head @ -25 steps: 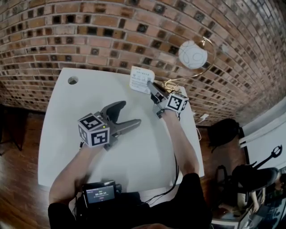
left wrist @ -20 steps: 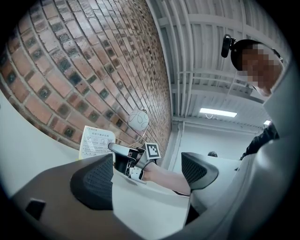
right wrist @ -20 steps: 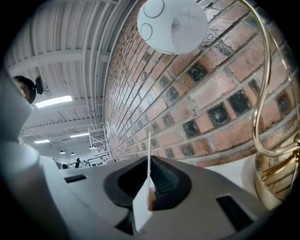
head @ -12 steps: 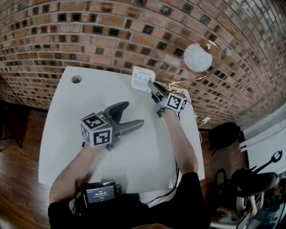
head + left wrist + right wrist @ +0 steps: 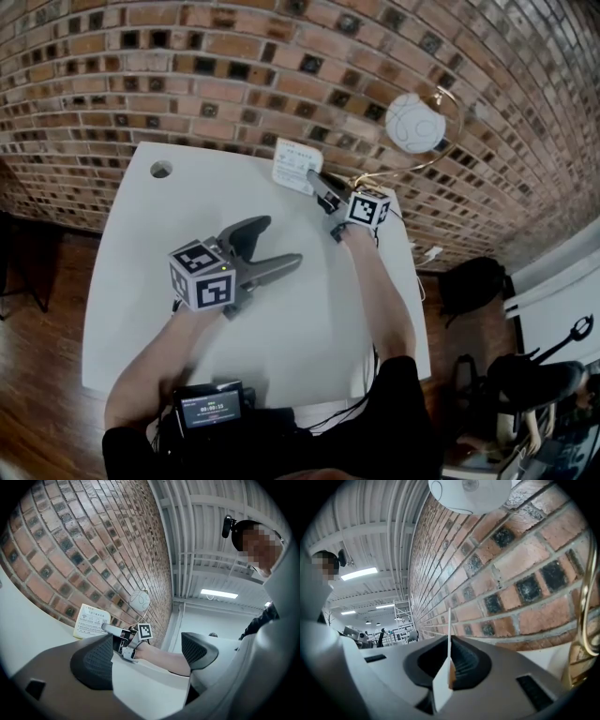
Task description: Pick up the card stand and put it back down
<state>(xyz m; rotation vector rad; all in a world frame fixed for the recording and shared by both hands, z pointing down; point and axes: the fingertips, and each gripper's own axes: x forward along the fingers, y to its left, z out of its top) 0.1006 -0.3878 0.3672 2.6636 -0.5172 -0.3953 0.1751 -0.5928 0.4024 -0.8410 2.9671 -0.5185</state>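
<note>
My right tongs [image 5: 314, 180] are clamped on the card stand [image 5: 296, 166], held edge-on and upright just past their tips. Below it is the bench [image 5: 150, 244], near its far edge by the wall [image 5: 281, 75] (touching or not, I can't tell). My left tongs [image 5: 278, 242] gape empty, well back.

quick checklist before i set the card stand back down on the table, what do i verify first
1. Grip: right gripper shut on the white printed card stand, thin edge between the pads: ok.
2. Card roughly upright: ok.
3. Card's base touching or off the white table: cannot tell.
4. Bare tabletop around the card: ok.
5. Clearance from the white globe lamp with its gold ring, beside the right gripper: apart, ok.
6. Left gripper open, empty, mid-table, away from the card: ok.
</note>
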